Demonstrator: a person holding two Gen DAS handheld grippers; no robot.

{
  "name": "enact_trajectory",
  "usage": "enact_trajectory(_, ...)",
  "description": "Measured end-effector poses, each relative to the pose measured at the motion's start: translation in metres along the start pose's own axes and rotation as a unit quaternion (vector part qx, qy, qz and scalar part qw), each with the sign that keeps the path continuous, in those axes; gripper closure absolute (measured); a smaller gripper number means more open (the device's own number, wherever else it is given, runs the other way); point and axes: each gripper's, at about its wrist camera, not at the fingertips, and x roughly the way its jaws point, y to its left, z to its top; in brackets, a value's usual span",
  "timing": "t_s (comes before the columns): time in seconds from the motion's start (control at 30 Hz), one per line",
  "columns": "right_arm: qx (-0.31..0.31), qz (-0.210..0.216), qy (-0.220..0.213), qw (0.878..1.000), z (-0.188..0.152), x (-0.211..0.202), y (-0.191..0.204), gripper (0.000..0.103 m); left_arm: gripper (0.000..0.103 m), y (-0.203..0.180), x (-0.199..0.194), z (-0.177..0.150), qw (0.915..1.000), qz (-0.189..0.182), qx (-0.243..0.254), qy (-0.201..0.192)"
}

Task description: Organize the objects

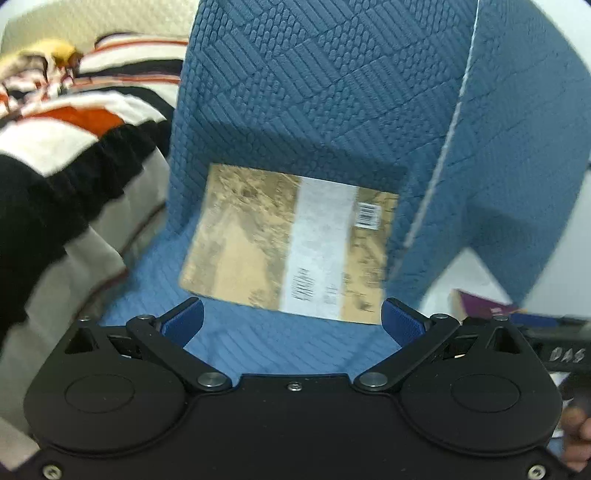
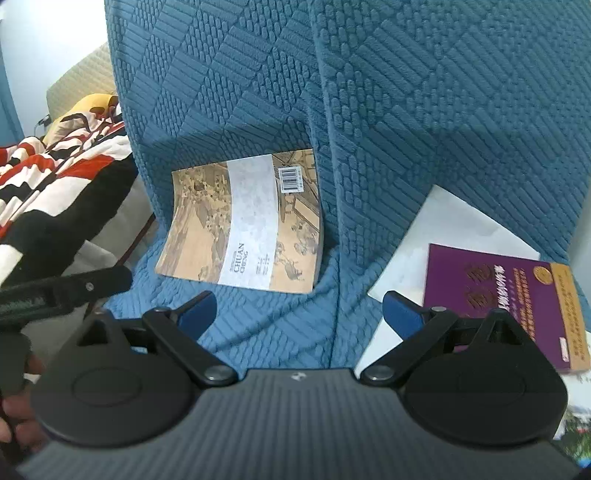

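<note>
On the blue quilted seat cover (image 1: 295, 92) lies a tan book (image 1: 284, 243), back cover up, barcode near its far right corner, white band running down the middle; the far edge sits close against the upright back cushion. Left gripper (image 1: 293, 317) hovers just in front of the book's near edge, jaws spread wide, blue pads (image 1: 184, 325) empty, nothing between them. Right gripper (image 2: 299, 314) likewise spread, holding nothing, pointed at the seam between the two seat sections. From the right wrist view the same tan book (image 2: 251, 221) is ahead and left, lettering "CHUAN" readable on the band. A purple book (image 2: 506, 306) lies to the right on a white sheet (image 2: 439, 221), partly behind the right finger; whether they touch, cannot tell. Striped blanket (image 2: 55, 177) in red, white and black is heaped on the beige couch (image 1: 74, 22) at left, well apart from both books. Part of a hand (image 2: 14, 417) shows at the lower left edge.
</note>
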Motion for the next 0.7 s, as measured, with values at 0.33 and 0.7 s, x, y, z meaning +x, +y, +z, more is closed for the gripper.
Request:
enact_trajectory(0.33,0.000,-0.003,0.014,1.000,0.017,0.056,0.005,0.006,0.001,0.015,0.041,0.012,0.9997,0.021,0.004,0.010)
enact_trajectory(0.7,0.013,0.011,0.037,0.999,0.018,0.110,0.000,0.017,0.000,0.023,0.085,0.004,0.9976,0.039,0.022,0.052)
